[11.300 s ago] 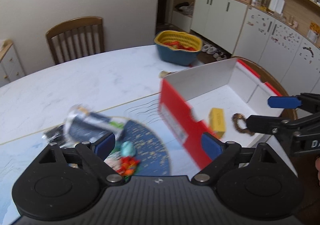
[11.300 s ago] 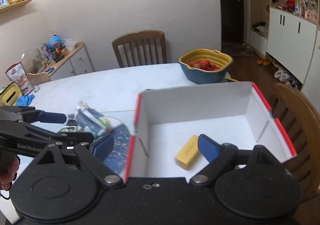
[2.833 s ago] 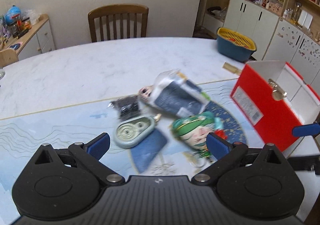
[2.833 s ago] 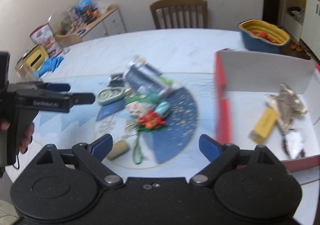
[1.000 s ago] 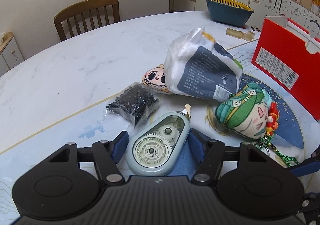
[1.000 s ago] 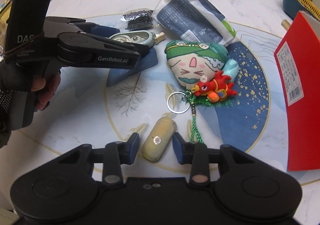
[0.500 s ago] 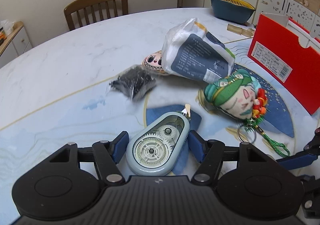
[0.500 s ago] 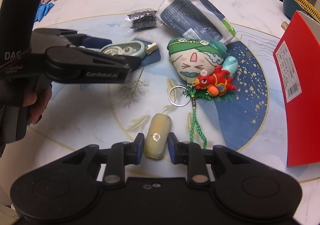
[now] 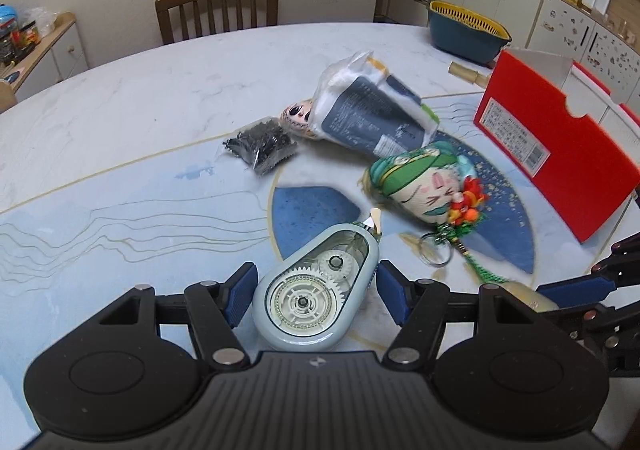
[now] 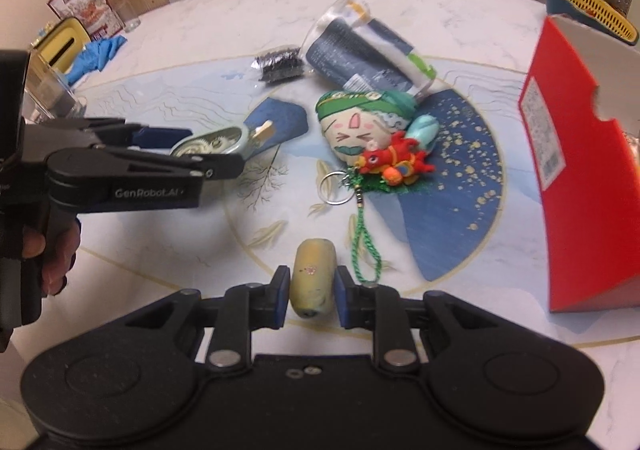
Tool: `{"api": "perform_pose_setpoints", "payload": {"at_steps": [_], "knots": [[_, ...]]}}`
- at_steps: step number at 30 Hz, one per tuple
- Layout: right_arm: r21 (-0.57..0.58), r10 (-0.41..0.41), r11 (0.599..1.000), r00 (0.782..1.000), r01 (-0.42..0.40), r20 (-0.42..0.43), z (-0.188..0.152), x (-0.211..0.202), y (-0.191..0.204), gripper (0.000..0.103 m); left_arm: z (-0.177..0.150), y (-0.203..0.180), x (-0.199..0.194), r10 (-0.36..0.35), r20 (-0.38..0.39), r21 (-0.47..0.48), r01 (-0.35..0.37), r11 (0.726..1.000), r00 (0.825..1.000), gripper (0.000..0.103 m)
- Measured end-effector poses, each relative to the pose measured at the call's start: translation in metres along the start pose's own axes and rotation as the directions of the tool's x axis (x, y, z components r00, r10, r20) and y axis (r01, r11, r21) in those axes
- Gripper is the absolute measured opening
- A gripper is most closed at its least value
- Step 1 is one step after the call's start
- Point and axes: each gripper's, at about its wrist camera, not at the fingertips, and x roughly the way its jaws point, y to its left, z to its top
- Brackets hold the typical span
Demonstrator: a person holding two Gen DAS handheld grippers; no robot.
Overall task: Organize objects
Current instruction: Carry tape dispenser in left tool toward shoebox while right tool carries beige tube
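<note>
Correction tape dispenser point(image 9: 316, 296) and yellow capsule point(image 10: 312, 277), previously lying tabled, now lifted.

Both cams sit just behind their tool, angled steeply down at the desk point(image 9: 120, 97), close up. Left wrist view faces the far chair point(image 9: 218, 7); right wrist view looks in from beside it. Shared: plush keychain point(image 9: 424, 181), red box point(image 10: 576, 169).

marble table point(image 9: 140, 97) – red box point(image 9: 560, 153), plush head point(image 9: 420, 181), pouch point(image 9: 368, 117), basket point(image 9: 466, 29)
</note>
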Motion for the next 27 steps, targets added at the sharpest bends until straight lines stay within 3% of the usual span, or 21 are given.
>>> {"api": "perform_pose_setpoints", "payload": {"at_steps": [14,27], "knots": [[0.023,0.017,0.999,0.984,-0.022,0.179,0.004,-0.087,-0.069,0.021,0.051,-0.095,-0.041,-0.081,0.103,0.040,0.077,0.996,0.991,0.065],[0.120,-0.078,0.992,0.953,0.045,0.293,0.001,-0.140,-0.179,0.021,0.102,-0.200,-0.021,-0.130,0.145,0.123,0.112,0.986,0.981,0.065]]}}
